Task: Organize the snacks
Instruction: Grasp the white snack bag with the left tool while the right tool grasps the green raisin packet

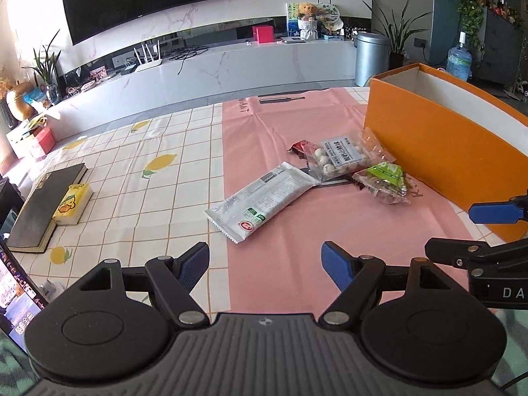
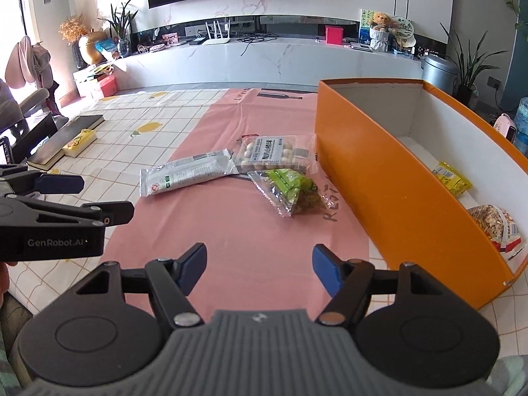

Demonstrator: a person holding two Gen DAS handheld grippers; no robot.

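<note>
**Both tools low and empty, snacks waiting beside the box**

Blue pads first: the left tool point(image 1: 265, 265) fills the near edge of its view, jaws spread wide, nothing between them, only pink cloth point(image 1: 297, 231) underneath. Same story for the right tool point(image 2: 259, 269), parted and empty over the cloth, with the left one alongside it at the frame's edge.

Ahead lie the loose snacks in a tight cluster. A long white packet point(image 1: 260, 199) sits closest, lying at a slant with open cloth all round its near end. Behind it a clear bag of pale balls point(image 1: 340, 156) overlaps a small red wrapper point(image 1: 300, 147), and a green bag point(image 2: 290, 189) rests just beside the orange box point(image 2: 396, 204). Inside that box a yellow packet point(image 2: 453, 178) and a patterned bag point(image 2: 498, 227) are already down, so I'd judge the job partly done, with four pieces still out.

The white packet looks like the easy pick: come across its narrow width at the free end, pads flat to the tabletop, and close gently, since the film will likely slide and crumple. The green bag is trickier; it lies near the box wall, so approach from the open cloth side.

Room is generous on the left, where only a dark book point(image 1: 49, 204) and a yellow pack point(image 1: 71, 203) sit well apart. The tall box wall is the edge to clear on the lift, and the two tools are close enough to clash.
</note>
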